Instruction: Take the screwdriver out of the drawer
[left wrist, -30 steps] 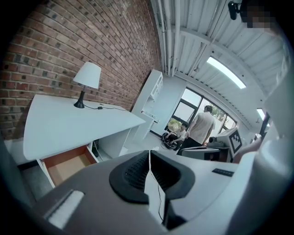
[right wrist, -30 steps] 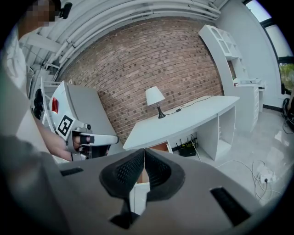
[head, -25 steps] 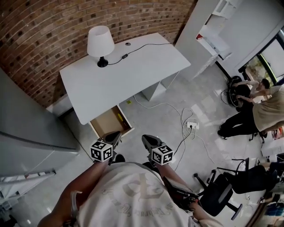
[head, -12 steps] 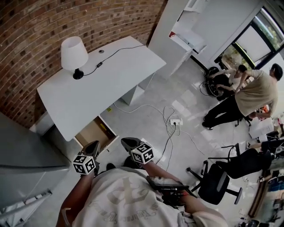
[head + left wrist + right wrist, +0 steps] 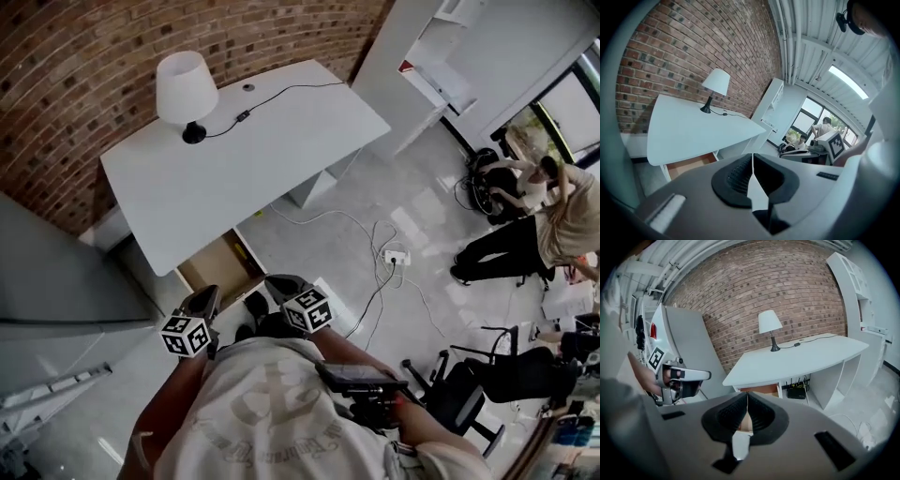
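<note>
The wooden drawer (image 5: 217, 267) stands pulled out under the white desk (image 5: 244, 159). A small yellow screwdriver (image 5: 242, 251) lies at its right side. My left gripper (image 5: 203, 302) and right gripper (image 5: 279, 286) hover side by side just in front of the drawer, above the floor. Both are shut and hold nothing. The drawer's open interior (image 5: 689, 164) shows low in the left gripper view, beyond the left gripper (image 5: 752, 157). In the right gripper view the drawer's front (image 5: 761, 390) peeks over the right gripper (image 5: 747, 394), and the screwdriver is hidden.
A white lamp (image 5: 183, 89) with its cable sits on the desk's back corner. A grey cabinet (image 5: 56, 281) stands at the left. A power strip (image 5: 394, 256) and cords lie on the floor; an office chair (image 5: 459, 394) and people (image 5: 525, 234) are at the right.
The head view has swung, so the desk and drawer sit further right and higher than half a second ago. Both grippers stay shut, close together before the drawer.
</note>
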